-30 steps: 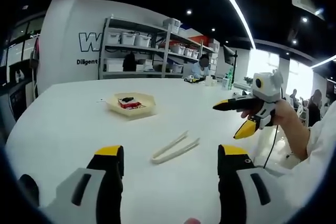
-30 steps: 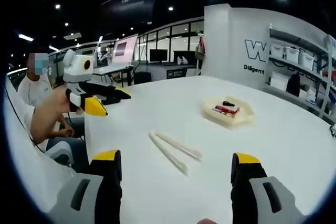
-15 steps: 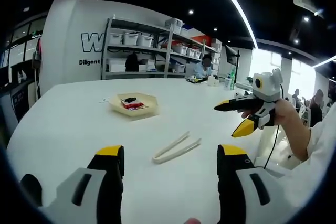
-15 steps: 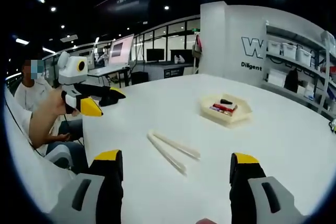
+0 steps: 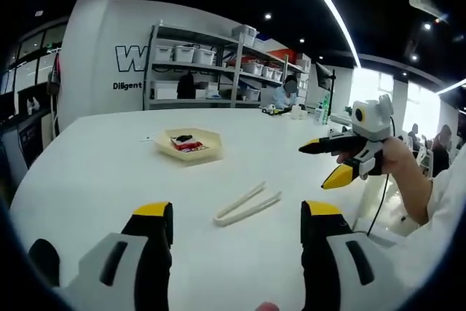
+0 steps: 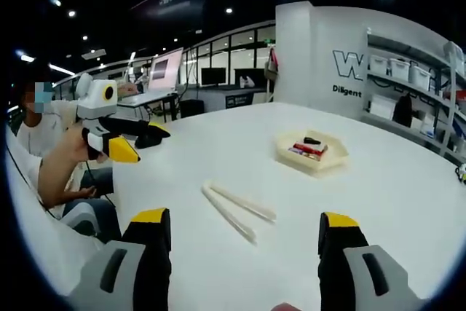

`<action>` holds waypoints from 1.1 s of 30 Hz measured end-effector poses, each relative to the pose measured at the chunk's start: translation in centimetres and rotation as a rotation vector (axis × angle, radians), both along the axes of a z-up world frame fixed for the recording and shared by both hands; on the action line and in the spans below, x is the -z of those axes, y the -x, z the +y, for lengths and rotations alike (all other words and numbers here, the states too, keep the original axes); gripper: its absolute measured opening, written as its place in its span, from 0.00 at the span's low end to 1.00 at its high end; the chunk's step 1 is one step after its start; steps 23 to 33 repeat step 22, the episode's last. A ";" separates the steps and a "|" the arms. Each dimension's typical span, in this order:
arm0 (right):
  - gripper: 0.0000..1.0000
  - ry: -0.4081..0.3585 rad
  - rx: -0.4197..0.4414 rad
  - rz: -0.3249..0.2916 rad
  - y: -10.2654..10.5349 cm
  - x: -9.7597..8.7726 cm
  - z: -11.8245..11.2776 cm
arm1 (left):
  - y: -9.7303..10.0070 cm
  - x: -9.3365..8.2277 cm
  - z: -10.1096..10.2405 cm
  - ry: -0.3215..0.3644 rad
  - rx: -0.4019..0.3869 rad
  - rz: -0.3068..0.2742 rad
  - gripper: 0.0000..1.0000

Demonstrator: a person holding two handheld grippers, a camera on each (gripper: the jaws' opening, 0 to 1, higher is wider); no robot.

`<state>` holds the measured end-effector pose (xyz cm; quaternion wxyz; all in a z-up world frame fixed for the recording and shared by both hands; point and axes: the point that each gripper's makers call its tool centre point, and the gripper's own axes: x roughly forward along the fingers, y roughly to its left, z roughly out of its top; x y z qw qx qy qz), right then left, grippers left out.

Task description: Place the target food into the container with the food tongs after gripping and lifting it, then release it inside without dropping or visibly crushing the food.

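The food tongs (image 5: 246, 205) lay flat and untouched on the white table (image 5: 95, 172), with the hexagonal tray (image 5: 189, 144) of red and dark food well beyond them at eleven o'clock. Both the left gripper (image 5: 237, 234) and the right gripper (image 6: 247, 238) hovered with fingers spread, empty. The thin, low tongs could skid or twist away if pinched off-centre, and too firm a squeeze afterwards might crush the food.

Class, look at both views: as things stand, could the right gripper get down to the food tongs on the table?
Probably yes. The right gripper is open and holds nothing, and the food tongs lie flat on the white table just ahead of its jaws, with bare tabletop between them and nothing on them.
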<state>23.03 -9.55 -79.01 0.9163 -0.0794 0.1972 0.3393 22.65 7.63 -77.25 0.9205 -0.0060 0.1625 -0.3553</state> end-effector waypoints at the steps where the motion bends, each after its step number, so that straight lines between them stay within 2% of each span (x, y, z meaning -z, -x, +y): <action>1: 0.81 0.000 0.002 0.000 0.0 0.0 0.0 | 0.0 0.0 0.0 -0.001 0.001 0.000 0.69; 33: 0.81 -0.007 0.025 0.004 0.3 0.3 -0.6 | -0.5 0.1 -0.7 -0.003 -0.002 -0.004 0.69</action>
